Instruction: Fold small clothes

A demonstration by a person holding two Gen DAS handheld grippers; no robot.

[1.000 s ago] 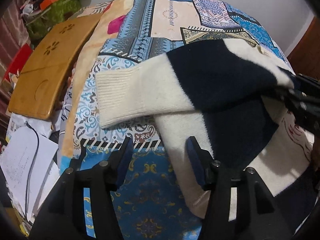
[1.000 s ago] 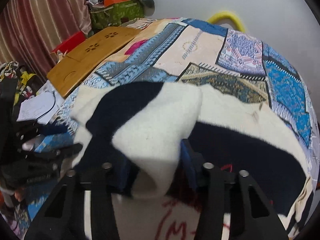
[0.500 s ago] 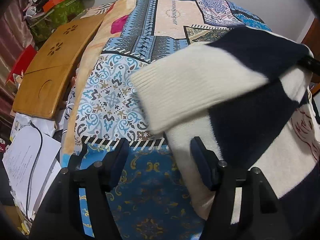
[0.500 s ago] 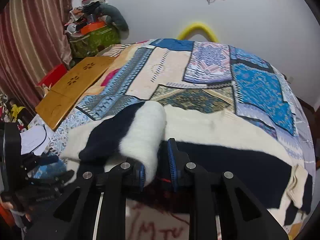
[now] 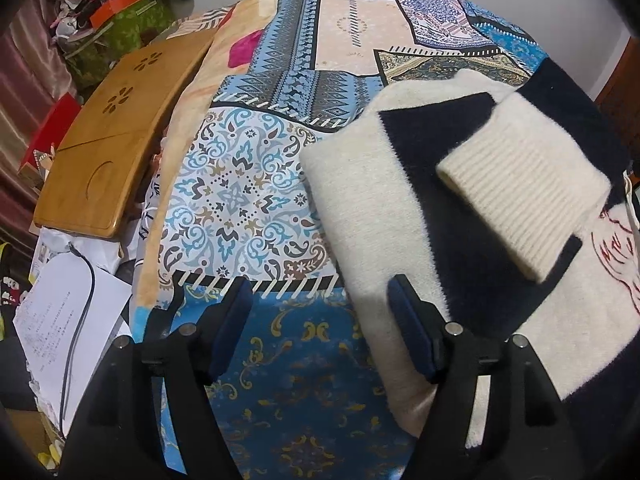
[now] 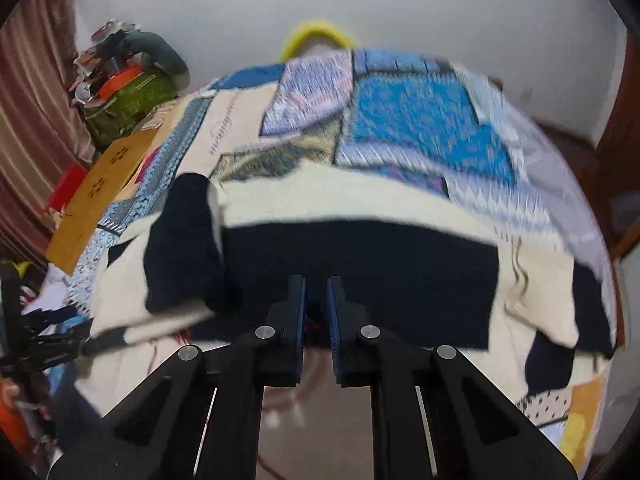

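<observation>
Now left tongs (image 5: 320, 332) spread, right tongs (image 6: 317, 322) narrowed

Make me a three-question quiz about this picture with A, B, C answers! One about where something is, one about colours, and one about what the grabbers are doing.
1. Where does the ribbed cuff of the folded sleeve lie?
A. On the sweater's body
B. On the wooden tray
C. On the papers

2. Which two colours make up the sweater?
A. Red and green
B. Cream and navy
C. Pink and grey

3. How is the left gripper?
A. Clamped on the cuff
C. Gripping the bedspread
B. Open and holding nothing

Answers:
1 A: the cuff rests across the navy band of the sweater.
2 B: it has cream and navy blocks.
3 B: its fingers stand wide apart over the bedspread, with nothing between them.
</observation>
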